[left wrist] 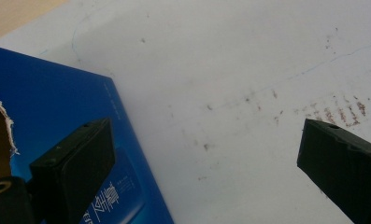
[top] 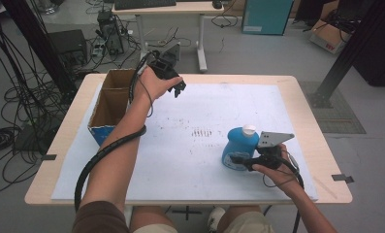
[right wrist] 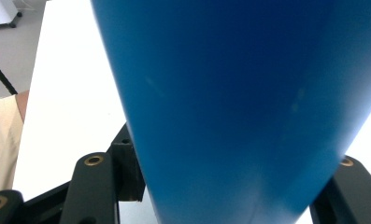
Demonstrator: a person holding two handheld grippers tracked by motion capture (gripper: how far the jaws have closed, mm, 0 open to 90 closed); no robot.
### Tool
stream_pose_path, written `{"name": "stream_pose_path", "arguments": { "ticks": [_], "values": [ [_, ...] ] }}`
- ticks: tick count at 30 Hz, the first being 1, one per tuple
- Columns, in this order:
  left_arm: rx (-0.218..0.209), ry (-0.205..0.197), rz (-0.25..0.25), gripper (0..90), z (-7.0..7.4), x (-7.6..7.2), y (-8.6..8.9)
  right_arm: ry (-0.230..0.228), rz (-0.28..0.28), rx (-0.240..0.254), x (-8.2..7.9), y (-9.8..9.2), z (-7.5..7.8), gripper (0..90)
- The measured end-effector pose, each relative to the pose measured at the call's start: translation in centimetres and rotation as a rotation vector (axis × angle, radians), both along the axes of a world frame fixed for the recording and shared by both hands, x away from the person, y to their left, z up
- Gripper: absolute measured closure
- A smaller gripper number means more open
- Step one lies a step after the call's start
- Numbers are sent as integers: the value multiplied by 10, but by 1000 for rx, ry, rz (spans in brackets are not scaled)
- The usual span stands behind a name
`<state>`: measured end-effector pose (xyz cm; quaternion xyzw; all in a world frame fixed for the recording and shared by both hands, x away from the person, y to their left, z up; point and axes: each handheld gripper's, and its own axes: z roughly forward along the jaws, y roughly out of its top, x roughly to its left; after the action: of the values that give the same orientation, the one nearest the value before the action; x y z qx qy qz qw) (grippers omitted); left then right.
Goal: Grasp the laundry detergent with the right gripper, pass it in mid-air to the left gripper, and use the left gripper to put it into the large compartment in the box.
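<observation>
My right gripper [top: 243, 161] is clamped on the blue bottle [top: 239, 148], one black jaw on each side of its body. In the right gripper view the bottle [right wrist: 239, 107] stands between the two jaws, which press against its sides low down.

The bottle stands upright on the white sheet [top: 190, 160], long axis vertical, white cap [top: 248, 129] pointing up. In the high view the cap leans slightly away from me, toward the far edge of the sheet. The gripper comes at it from the near right side, my right hand [top: 272, 170] behind it, the grey plate [top: 272, 139] on top just right of the cap.

Taking the bottle as the mark: the patch of brown smudges [top: 201, 132] on the sheet lies just to its left and a little farther off. The cardboard box [top: 111, 104], open at the top with a blue front, sits well to the left of the bottle, at the sheet's left edge.

My left gripper [top: 178, 90] hangs far left and beyond the bottle, near the box's far right corner, above the sheet. Its jaws stand wide apart with nothing between them; in the left gripper view they [left wrist: 206, 168] frame bare sheet, with the box's blue wall [left wrist: 57, 112] beside one jaw.
</observation>
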<state>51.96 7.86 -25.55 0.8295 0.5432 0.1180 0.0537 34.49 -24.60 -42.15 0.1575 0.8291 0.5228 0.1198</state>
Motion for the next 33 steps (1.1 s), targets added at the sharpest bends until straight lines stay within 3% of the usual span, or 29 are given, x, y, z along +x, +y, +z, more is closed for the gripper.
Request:
{"name": "stream_pose_path", "arguments": {
  "ticks": [33],
  "values": [
    [2, -17, -2, 48, 6, -3, -1, 7, -10, -3, -2, 1, 0, 413]
  ]
}}
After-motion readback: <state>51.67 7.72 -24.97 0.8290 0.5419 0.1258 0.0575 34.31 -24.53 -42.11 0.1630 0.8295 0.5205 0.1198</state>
